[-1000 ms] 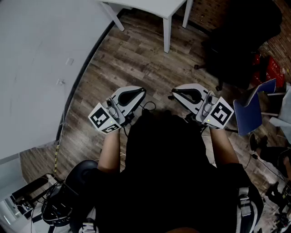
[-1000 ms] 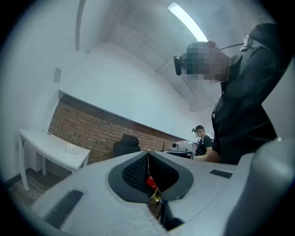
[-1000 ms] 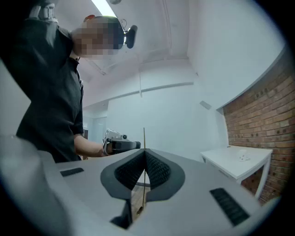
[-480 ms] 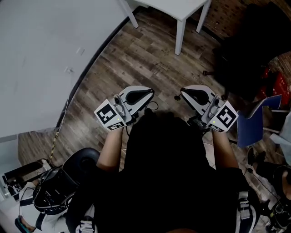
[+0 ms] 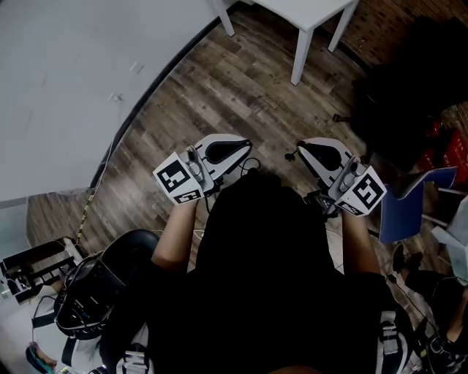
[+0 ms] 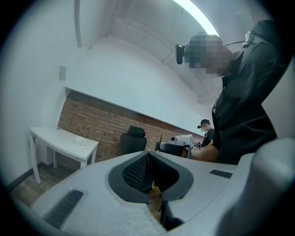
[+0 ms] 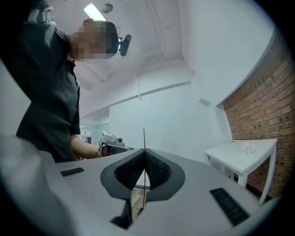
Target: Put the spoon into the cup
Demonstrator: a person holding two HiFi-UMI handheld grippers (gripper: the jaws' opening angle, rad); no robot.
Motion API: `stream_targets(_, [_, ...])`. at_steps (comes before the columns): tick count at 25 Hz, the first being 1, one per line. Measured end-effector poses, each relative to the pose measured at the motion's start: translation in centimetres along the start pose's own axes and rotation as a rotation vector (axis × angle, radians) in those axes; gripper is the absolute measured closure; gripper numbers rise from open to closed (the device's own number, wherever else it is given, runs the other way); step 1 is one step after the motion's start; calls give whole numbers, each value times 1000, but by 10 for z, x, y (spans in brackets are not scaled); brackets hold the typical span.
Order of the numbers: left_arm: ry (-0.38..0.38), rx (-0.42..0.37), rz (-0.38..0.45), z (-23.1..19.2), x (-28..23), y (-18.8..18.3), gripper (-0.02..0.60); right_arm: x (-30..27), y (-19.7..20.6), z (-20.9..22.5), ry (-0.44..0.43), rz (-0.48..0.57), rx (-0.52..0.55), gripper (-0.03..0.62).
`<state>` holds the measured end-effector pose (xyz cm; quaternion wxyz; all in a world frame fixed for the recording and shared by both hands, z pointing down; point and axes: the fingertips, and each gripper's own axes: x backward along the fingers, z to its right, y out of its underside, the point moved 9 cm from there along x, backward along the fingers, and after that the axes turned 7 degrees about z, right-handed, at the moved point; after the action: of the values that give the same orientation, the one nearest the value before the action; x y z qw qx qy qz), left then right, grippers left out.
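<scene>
Grippers, hand-held pair, level above wood floor (image 5: 219, 80), well short of the table. Left gripper (image 5: 245, 144): jaws together, nothing between them. Right gripper (image 5: 301, 147): jaws together, nothing held. White table (image 5: 311, 13), far, centre-right; small white item (image 6: 80, 143) on its top, too small to identify. Black chair (image 5: 409, 88), far right. Blue chair (image 5: 409, 208), near right, beside right gripper.

No legible text, no labels, no numbers in any view
</scene>
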<state>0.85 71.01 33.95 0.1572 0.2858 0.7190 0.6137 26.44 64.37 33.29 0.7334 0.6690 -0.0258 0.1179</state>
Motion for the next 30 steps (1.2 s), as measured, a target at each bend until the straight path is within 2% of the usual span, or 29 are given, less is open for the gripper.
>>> stream_targets(6, [-6,45,5,-12,2,1,563,0,-4,9,38,4,-19,588])
stream_targets(16, [13,75,11,-44,-3,3,563,-7,-1,35,99,-10,-26,588])
stream_targets(24, [34,112,30,-98,-13,9,563,-37,-3,73,122,-23,-16,588])
stream_targets(30, [25,121,45,-162,-25,8,563,-65,-4,128,133,-44,-15,588])
